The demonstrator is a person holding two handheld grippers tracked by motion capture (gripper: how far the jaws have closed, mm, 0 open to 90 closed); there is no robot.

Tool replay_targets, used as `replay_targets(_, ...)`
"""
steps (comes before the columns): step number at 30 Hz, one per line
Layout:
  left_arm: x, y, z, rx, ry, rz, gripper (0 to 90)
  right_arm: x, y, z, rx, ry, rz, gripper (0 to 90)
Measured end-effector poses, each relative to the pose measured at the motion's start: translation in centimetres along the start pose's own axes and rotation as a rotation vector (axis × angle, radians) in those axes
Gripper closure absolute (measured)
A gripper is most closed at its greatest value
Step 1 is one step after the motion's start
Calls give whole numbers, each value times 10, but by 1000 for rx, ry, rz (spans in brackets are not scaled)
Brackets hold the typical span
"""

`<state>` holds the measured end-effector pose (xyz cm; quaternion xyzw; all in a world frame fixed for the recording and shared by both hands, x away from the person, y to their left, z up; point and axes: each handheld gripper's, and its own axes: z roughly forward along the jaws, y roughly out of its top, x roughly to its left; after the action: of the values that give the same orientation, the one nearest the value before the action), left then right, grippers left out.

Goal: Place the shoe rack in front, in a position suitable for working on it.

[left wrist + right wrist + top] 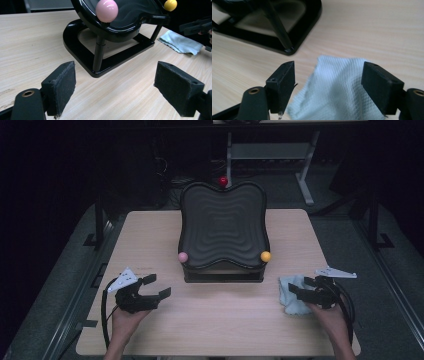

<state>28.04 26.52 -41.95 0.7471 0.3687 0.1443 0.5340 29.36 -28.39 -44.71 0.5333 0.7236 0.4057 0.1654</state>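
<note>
As seen from above, the left claw (157, 287) hangs open over the desk (220, 315); the right claw (299, 289) gapes above a pale blue cloth (290, 292) beside the black tray stand (222, 227). Left gripper view: pads (62, 86) apart, nothing between. Right gripper view: cloth (337, 92) lies between spread jaws, unpressed.

Place: lab or test room, dark.
Table (150, 235): lone pale wood top, metal rails along both sides.
Background: grey metal frame legs (305, 180), loose cables (165, 170) on a dark floor.
Lighting: falls on the table alone.
</note>
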Motion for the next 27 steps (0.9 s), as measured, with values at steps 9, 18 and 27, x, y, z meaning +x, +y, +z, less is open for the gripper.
replay_targets(9,-2,0,7,16,-6,10,170,-1,-19,20,39,-161,-22,582)
replay_targets(18,-4,0,9,21,-14,18,170,8,-21,24,55,-221,-83,520)
replay_targets(27,-6,-1,13,38,-14,13,169,10,-21,23,68,-244,-84,632)
